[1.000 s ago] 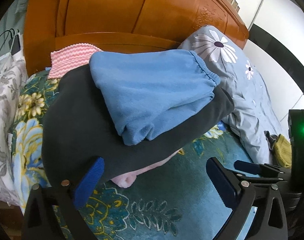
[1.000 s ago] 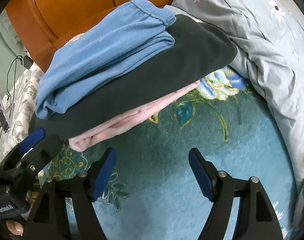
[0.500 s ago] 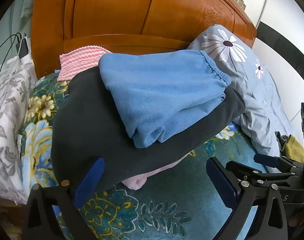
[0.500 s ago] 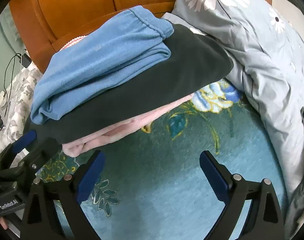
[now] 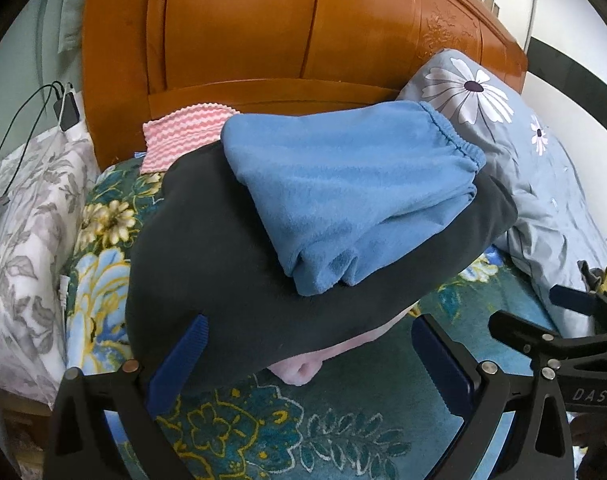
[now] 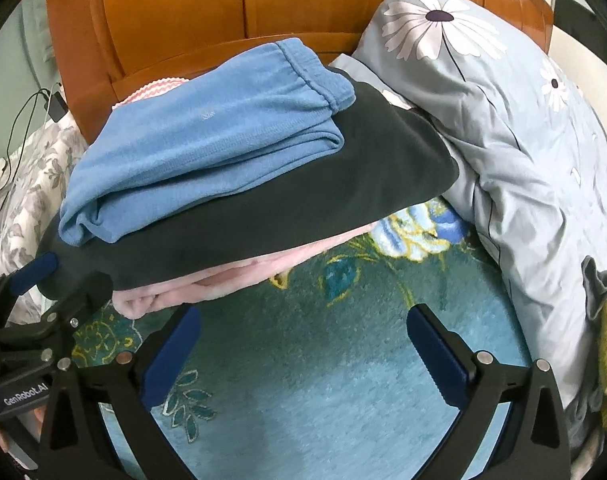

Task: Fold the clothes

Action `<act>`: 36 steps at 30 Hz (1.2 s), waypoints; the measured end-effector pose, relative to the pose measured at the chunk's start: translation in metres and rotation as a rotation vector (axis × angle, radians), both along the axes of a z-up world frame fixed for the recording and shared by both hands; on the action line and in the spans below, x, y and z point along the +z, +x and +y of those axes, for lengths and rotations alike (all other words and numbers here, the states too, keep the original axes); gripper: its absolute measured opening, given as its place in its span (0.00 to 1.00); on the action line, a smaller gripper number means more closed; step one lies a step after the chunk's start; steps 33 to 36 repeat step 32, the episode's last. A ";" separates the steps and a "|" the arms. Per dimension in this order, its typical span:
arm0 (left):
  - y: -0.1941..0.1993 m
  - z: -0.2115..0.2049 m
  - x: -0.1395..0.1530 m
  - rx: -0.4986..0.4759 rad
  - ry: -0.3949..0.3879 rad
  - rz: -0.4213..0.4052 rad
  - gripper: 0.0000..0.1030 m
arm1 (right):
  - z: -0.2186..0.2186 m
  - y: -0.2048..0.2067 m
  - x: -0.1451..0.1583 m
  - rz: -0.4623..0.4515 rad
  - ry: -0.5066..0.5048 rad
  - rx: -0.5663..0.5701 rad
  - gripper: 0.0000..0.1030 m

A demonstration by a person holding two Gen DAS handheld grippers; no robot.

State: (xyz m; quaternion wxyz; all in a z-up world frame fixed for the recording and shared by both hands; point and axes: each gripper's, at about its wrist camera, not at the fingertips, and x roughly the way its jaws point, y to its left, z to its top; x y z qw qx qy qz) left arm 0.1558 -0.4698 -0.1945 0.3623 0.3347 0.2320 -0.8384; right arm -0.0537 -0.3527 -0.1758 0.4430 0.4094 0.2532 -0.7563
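While both the left gripper (image 5: 307, 354) and right gripper (image 6: 303, 344) hang spread and empty, the folded stack (image 6: 263, 184) probably needs only gentle squaring.

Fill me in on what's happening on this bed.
A person holding two grippers is folding clothes. A folded stack sits by the headboard: blue garment on top, dark garment under it, pink garment at the bottom. The left gripper and right gripper are both open, holding nothing, just in front of the stack over the floral blanket.
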 end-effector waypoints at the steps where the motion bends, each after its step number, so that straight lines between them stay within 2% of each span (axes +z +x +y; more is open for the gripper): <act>1: 0.001 0.000 0.000 0.006 -0.003 0.008 1.00 | 0.000 0.000 0.000 0.008 0.001 0.000 1.00; 5: 0.001 0.001 -0.002 0.028 -0.015 0.030 1.00 | -0.002 0.000 -0.001 0.020 0.004 0.008 1.00; 13: -0.002 0.003 -0.007 0.043 -0.054 0.008 1.00 | -0.008 -0.004 -0.002 0.040 0.008 0.018 1.00; 36: -0.004 0.005 -0.009 0.056 -0.061 -0.008 1.00 | -0.014 -0.006 -0.004 0.045 0.014 0.035 1.00</act>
